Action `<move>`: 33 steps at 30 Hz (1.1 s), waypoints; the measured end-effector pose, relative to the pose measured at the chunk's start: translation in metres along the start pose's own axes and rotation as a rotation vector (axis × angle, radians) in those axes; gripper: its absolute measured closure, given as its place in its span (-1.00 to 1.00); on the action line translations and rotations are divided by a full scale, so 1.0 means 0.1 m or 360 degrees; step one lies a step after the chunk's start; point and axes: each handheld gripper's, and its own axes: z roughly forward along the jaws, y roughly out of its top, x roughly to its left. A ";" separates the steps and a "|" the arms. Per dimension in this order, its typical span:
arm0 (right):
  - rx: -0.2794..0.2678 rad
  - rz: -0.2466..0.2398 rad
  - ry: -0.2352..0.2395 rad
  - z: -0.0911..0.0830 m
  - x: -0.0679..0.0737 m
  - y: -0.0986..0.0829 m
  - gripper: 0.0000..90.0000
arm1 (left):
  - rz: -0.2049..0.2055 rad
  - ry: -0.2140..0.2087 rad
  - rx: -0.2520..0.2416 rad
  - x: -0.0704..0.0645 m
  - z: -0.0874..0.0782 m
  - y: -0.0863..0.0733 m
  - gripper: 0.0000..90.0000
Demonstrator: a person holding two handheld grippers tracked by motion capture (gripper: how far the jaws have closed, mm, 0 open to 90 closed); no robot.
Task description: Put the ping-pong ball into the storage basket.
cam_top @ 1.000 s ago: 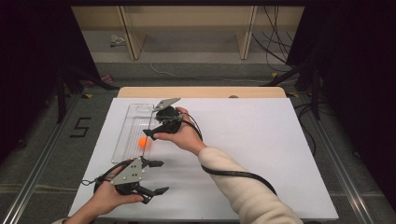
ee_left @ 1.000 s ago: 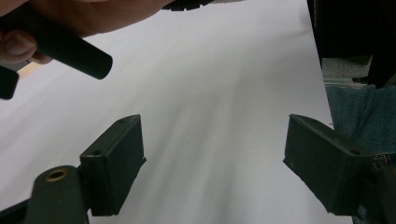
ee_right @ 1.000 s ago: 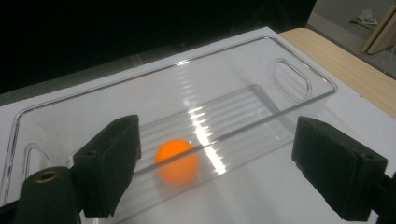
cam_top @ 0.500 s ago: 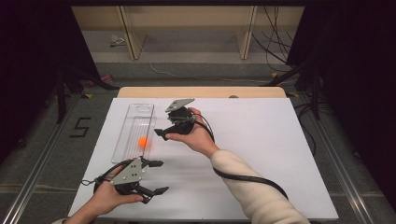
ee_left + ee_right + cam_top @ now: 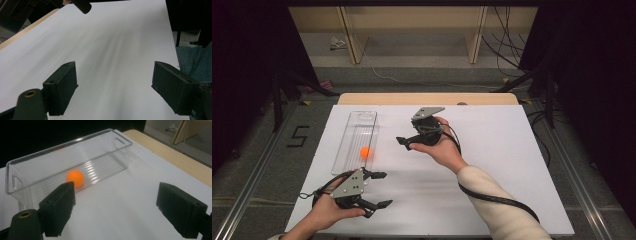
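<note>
1. Resting inside the clear bin, the orange ball lies near its closer end, so the walls contain it.
2. Your right gripper hovers beside the bin, jaws wide and empty, facing the ball.
3. Your left gripper waits low over the white table, jaws wide, holding nothing, clear of the work.

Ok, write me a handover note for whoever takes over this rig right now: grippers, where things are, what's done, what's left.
Left gripper: open, empty, low over the near left of the white table.
Right gripper: open, empty, held above the table just right of the clear bin, jaws pointing toward it.
Orange ball: lying inside the bin, near its closer end.
Done: ball is in the bin, neither gripper touching it.
Left: probably nothing but parking the right gripper; there are no other loose items on the table.
</note>
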 end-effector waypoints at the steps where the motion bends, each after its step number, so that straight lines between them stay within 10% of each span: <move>1: -0.0001 0.0005 -0.0006 -0.03 -0.01 -0.02 -0.63 | -0.0003 0.0001 -0.0002 0.00 0.00 0.00 -0.56; 33: -0.0046 0.0156 -0.0241 -1.17 -0.30 -0.78 -0.63 | -0.0015 0.0020 0.0002 0.00 0.00 -0.01 -0.56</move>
